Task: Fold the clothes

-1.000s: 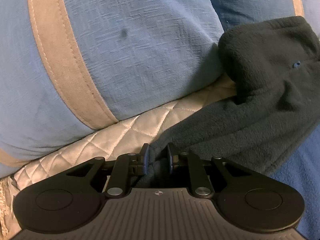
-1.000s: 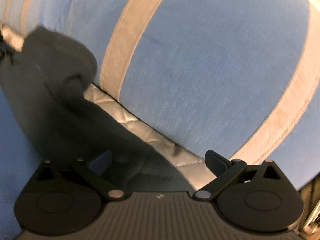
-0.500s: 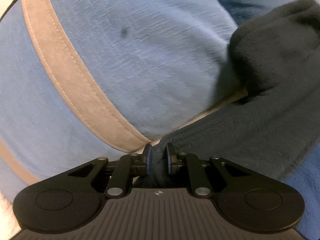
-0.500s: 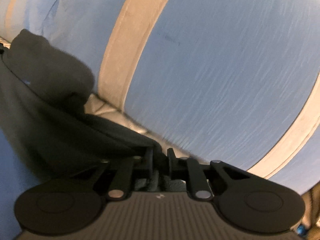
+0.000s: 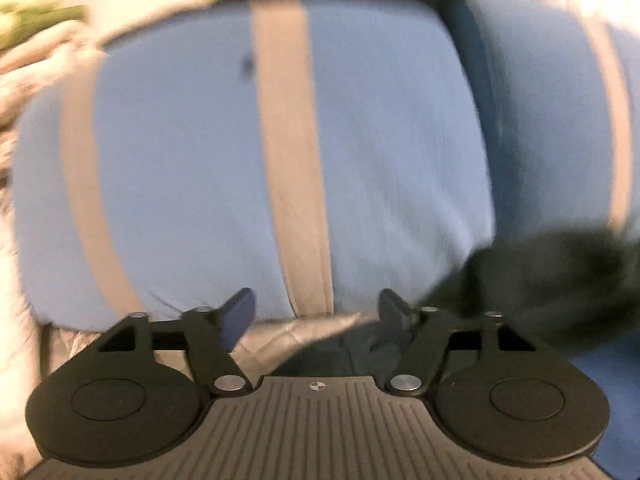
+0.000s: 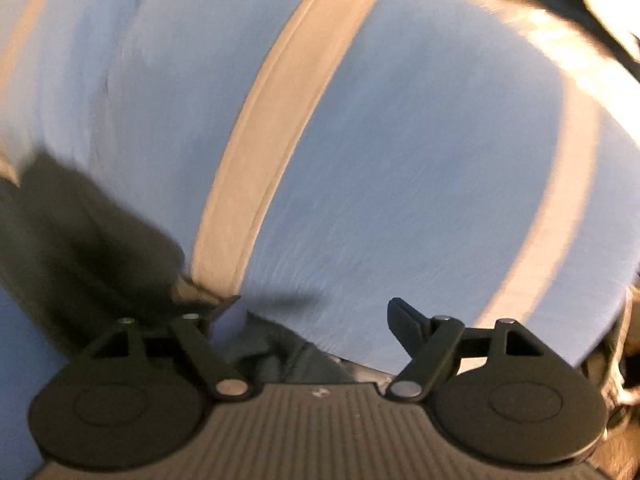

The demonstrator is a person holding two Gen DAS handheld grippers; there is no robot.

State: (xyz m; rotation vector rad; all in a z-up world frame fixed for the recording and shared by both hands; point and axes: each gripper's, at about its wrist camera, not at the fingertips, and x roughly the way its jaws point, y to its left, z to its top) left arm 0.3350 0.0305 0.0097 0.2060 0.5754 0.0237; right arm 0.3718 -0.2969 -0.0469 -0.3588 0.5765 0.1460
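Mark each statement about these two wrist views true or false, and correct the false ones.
1. The left gripper is clamped on the dark fleece garment. False: its jaws are opening, pads apart, with fleece lying loose below them.
2. The big pillow is blue with tan stripes. True.
3. The right gripper is gripping a white towel. False: its jaws are opening and grip nothing.
4. In the right wrist view, the dark fleece garment lies at the left. True.

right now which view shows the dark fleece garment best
The left wrist view: the dark fleece garment shows as a bunched mass at right, running down between the opening fingers. The right wrist view shows a blurred dark part at left, partly behind the fingers.
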